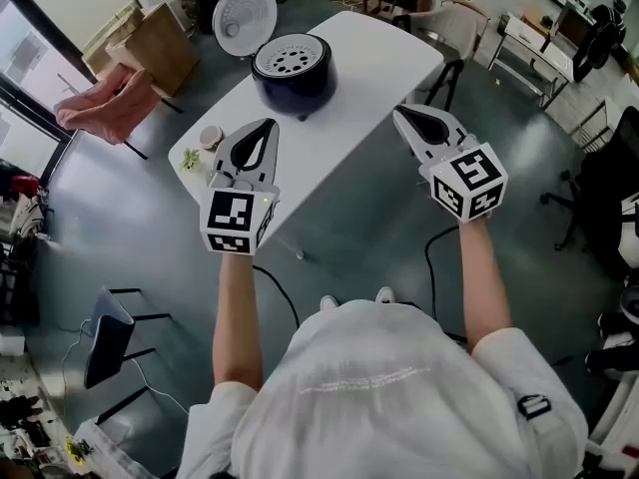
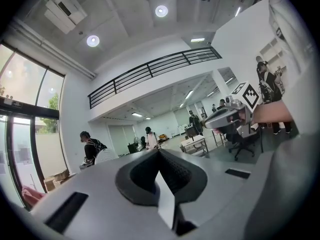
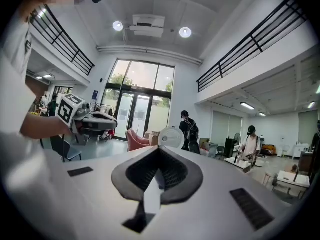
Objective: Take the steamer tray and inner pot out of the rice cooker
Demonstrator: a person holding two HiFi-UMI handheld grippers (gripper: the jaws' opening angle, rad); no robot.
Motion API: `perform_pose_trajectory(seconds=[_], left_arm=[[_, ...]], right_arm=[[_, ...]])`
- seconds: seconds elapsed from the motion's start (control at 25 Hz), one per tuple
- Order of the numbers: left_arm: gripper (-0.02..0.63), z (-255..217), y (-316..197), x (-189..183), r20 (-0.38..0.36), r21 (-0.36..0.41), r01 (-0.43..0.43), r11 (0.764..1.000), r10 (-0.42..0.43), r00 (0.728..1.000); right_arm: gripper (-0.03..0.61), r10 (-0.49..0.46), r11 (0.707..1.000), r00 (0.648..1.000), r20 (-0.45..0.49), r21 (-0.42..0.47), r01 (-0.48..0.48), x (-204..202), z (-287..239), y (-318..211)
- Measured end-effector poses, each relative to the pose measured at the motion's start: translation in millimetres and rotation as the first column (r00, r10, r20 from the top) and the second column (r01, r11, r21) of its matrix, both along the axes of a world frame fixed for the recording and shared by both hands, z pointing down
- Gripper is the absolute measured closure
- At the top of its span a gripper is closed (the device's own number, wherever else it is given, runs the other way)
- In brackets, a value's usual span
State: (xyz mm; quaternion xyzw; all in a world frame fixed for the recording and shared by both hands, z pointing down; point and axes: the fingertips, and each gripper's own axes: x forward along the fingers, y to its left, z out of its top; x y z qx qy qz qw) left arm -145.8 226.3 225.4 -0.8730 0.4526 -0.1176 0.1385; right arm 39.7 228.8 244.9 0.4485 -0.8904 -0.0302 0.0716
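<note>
A dark blue rice cooker [image 1: 293, 80] stands at the far side of the white table [image 1: 359, 118]. Its round white lid [image 1: 245, 16] is swung up and open; the lid [image 3: 171, 137] also shows past the right jaws. A white steamer tray [image 1: 292, 58] with holes sits in the cooker's top; the inner pot is hidden beneath it. My left gripper [image 1: 266, 126] is held level over the table's near left part, shut and empty. My right gripper [image 1: 400, 113] hovers at the table's near right edge, also shut and empty. Each gripper view shows jaws pressed together, the left gripper [image 2: 159, 151] and the right gripper [image 3: 159, 150].
A small cup [image 1: 211, 137] and a green item [image 1: 191, 160] lie on the table's left end. A pink chair [image 1: 110, 103] and a cardboard box [image 1: 160, 43] stand beyond it. A black chair [image 1: 110, 332] is at lower left, office chairs [image 1: 599, 188] at right. People stand far off.
</note>
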Motion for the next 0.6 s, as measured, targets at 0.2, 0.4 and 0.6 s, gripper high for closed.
perform_pose_trajectory(seconds=[0.2, 0.4, 0.6], left_arm=[[0.600, 3.6, -4.9, -4.2, -0.019, -0.016, 0.031, 0.999, -0.031, 0.999], [0.532, 8.4, -6.6, -2.0, -0.008, -0.020, 0.053, 0.998, -0.054, 0.999], [0.431, 18.0, -11.1, 2.0, -0.016, -0.047, 0.071, 0.996, -0.072, 0.997]], right_arm=[[0.554, -0.023, 1.000, 0.999, -0.034, -0.002, 0.023, -2.8, 3.4, -2.1], [0.511, -0.064, 0.996, 0.997, 0.046, -0.060, 0.066, 2.3, 9.2, -5.4], [0.393, -0.087, 0.993, 0.995, 0.039, -0.073, 0.089, 6.1, 16.8, -9.5]])
